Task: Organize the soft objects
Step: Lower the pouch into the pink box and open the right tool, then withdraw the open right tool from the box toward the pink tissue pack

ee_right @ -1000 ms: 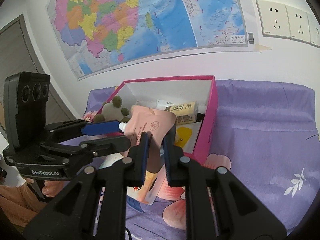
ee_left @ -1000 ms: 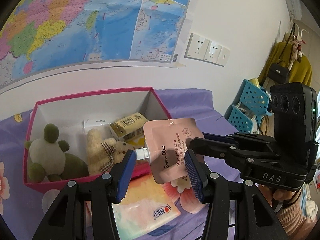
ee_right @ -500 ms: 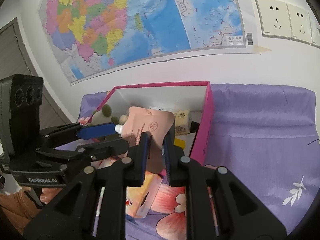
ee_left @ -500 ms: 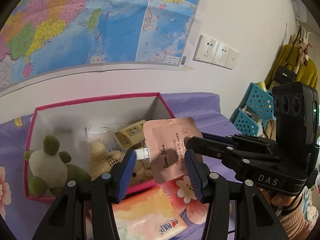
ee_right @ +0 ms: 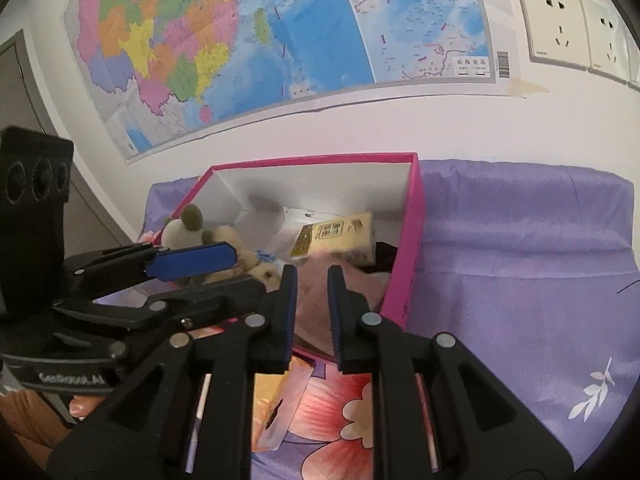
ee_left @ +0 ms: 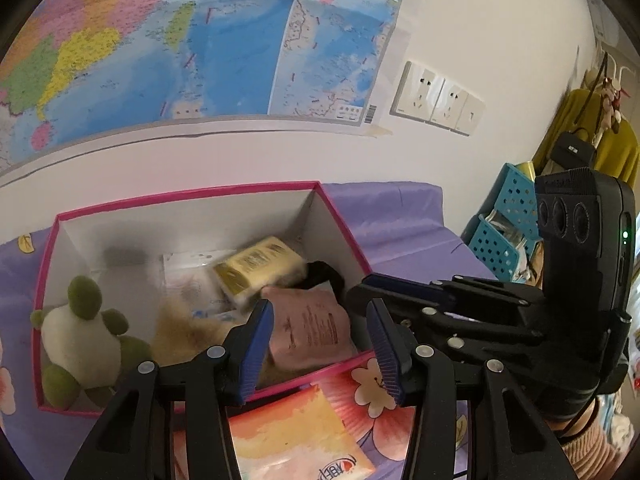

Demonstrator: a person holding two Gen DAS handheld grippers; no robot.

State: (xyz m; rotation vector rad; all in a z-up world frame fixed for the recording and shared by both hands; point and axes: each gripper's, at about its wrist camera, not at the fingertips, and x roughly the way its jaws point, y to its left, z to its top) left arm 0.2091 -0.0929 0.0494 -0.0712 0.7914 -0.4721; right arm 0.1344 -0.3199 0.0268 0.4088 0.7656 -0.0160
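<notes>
Nearest, a flat orange packet (ee_left: 296, 428) lies on the purple cloth (ee_right: 520, 280) with flowers on it, just in front of the pink box (ee_left: 192, 198). It looks like it is waiting for its turn to go in. Just past it, the left gripper (ee_left: 318, 314) hangs over the near wall of the box. Its jaws are apart and have just closed a little. Nothing is between them, so this hand is only standing by. The right gripper (ee_right: 312, 276) comes in from the right, and its jaws are close together. The pink pouch (ee_left: 308, 328) fills the gap between them, so they seem to pinch its edge. The pouch is tipped down inside the box at the near right, low among the other things. I think it is being put there so the soft things are all in one place. Left of the pouch sit a tan teddy (ee_left: 180, 328) and a green and white plush toy (ee_left: 80, 328). Behind it is a yellow pack (ee_left: 256, 268) with something black (ee_left: 324, 272) just to its right. Far off, a big map (ee_left: 200, 40) hangs on the white wall.
</notes>
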